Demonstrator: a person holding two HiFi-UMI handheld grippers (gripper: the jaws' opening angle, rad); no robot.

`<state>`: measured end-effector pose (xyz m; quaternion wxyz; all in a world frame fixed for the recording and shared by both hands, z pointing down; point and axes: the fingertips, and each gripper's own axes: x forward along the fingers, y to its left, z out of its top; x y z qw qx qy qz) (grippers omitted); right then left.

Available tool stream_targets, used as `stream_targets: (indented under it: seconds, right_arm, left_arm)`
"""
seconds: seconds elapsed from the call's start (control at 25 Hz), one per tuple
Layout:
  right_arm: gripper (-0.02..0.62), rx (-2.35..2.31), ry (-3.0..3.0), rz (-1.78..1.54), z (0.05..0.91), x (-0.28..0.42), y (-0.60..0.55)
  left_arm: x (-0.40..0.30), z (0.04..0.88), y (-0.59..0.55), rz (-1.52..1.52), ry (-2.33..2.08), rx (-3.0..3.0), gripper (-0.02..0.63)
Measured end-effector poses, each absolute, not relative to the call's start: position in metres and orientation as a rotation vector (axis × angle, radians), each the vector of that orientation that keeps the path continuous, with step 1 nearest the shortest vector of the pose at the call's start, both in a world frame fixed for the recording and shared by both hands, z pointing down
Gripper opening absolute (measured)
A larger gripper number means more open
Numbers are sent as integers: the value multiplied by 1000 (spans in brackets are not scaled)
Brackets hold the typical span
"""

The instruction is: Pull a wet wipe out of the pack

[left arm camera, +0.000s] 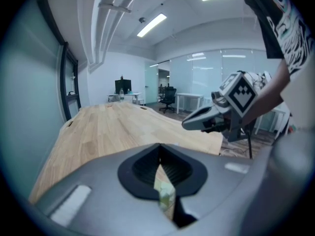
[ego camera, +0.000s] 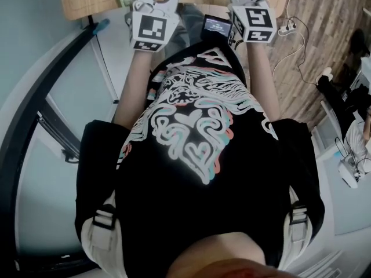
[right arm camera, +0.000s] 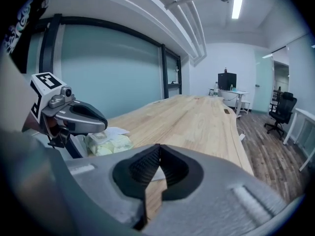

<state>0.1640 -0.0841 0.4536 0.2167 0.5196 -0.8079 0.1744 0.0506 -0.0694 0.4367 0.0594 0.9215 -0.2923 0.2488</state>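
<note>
The long pale wooden surface (right arm camera: 197, 117) runs away from me toward the far end of the room, with a wall of frosted glass panels (right arm camera: 113, 77) along its left side. Looking down, I see my own black printed shirt (ego camera: 197, 172) filling most of the head view. Both forearms reach out from it to the near edge of the surface.

My left tool (left arm camera: 158, 152) is closed: its two dark ribbed pads meet at the tips and leave only a thin slit lower down. I see nothing clamped between them. Seen from the right gripper view, it hangs at the left, just above the near edge of the surface, its nose over the pack.

My right tool (right arm camera: 158, 152) is closed in the same way, with the tips together. Bare wood and a sliver of white show through the narrow slit, and it has hold of nothing. It is held up off the surface, apart from the left tool and to its right.

The pack of wet wipes (right arm camera: 109, 142) is a soft, pale greenish bundle. It lies on the surface close to its near left corner, directly under the nose of my left tool, and a strip of it shows through that tool's slit. I cannot tell whether the tool touches it. A white sheet (right arm camera: 117, 131) lies just behind it.

A small dark device with a lit screen (ego camera: 217, 26) sits between my two tools.
</note>
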Motion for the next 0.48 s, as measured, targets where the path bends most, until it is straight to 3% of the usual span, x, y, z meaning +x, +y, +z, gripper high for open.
stream_targets:
  seconds: [0.48]
  right_arm:
    - [0,1539,-2337,373,370,165,-75]
  left_arm:
    - [46,374,-77,627,-1040,2807,-9]
